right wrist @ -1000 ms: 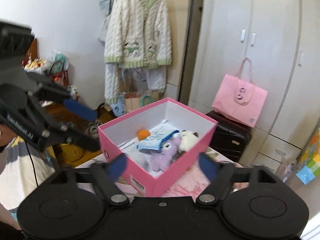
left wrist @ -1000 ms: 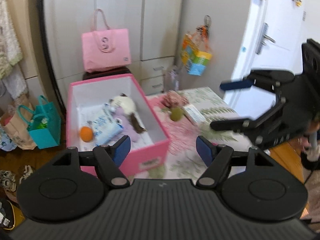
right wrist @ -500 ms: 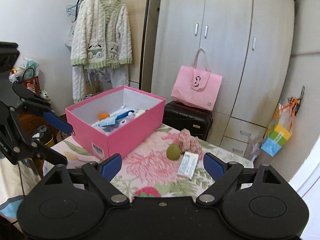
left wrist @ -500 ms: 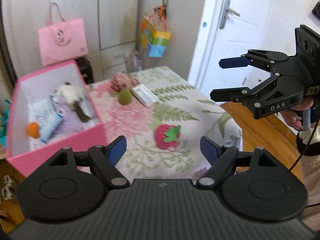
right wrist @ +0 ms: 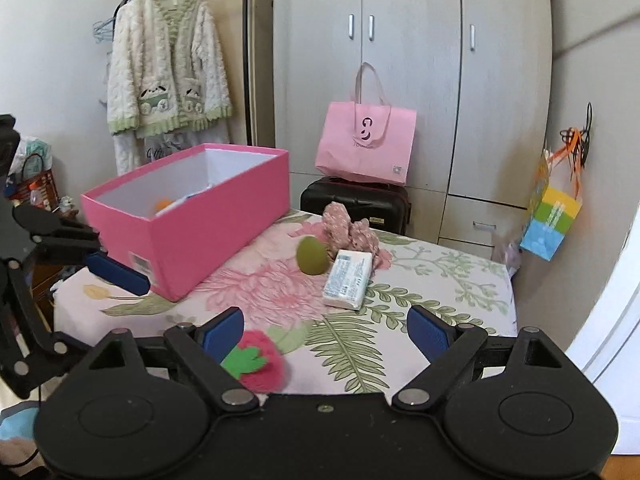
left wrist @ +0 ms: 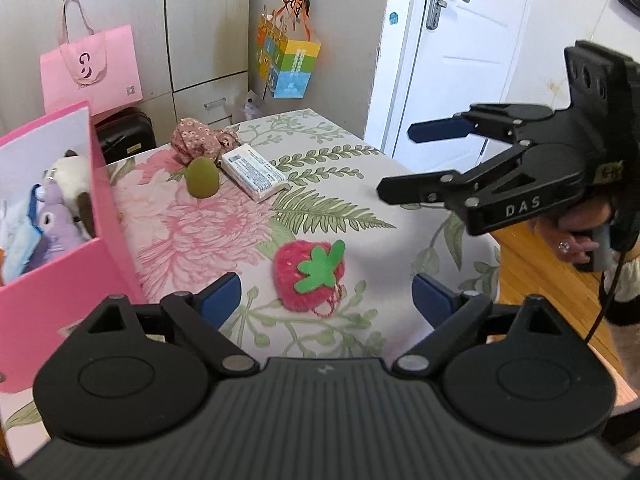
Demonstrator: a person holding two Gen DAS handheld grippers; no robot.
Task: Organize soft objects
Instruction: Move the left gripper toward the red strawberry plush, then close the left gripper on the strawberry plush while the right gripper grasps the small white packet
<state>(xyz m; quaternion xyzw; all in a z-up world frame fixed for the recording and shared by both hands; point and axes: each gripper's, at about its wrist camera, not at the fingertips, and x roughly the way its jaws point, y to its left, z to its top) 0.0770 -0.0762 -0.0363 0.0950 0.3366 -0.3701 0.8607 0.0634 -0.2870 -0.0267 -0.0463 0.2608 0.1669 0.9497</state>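
with the left gripper point(left wrist: 326, 298) widening and empty over the strawberry plush point(left wrist: 309, 276) near the table's point(left wrist: 340, 184) front edge, straddle its middle and squeeze gently; the right gripper point(right wrist: 325, 328) hovers wide and empty.

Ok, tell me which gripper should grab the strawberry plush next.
Left, probably. The strawberry plush lies centred just ahead of the left gripper, whose jaws are opening. The right gripper has it off to one side by its finger.
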